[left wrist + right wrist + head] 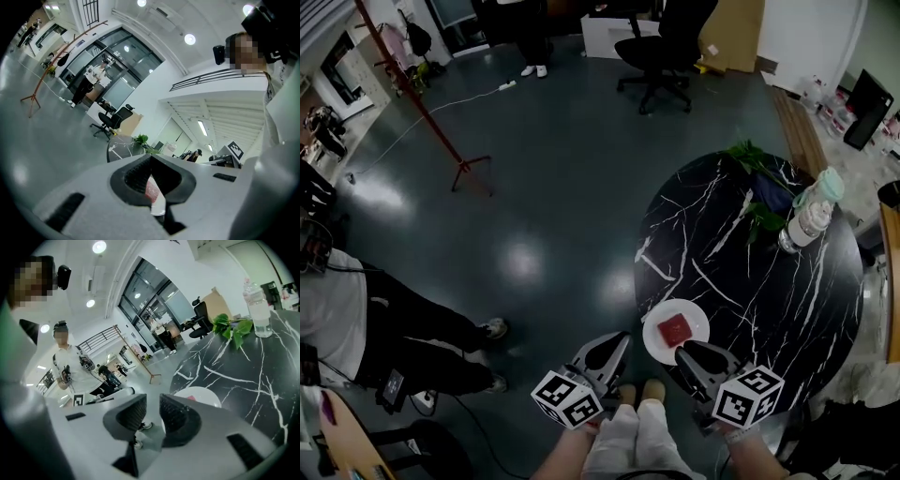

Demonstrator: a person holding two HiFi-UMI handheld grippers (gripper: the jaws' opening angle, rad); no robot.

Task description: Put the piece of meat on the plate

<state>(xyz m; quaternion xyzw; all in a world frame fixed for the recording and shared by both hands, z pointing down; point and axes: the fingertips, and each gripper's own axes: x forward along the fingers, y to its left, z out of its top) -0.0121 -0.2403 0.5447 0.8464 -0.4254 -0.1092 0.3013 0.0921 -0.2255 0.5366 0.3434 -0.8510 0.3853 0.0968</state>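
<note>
The meat (674, 327) lies on the plate (653, 345), so we hold off beside the plate: right gripper (683, 350) part open, empty; left gripper (622, 339) closed on nothing

The left gripper (151, 159) has its jaws meeting at the tips, and a red and white sliver (153, 194) shows in the gap behind them. Beyond stand a dark table (123, 149) with a plant (140, 139), a chair (112, 121) and a coat stand (40, 82).
</note>
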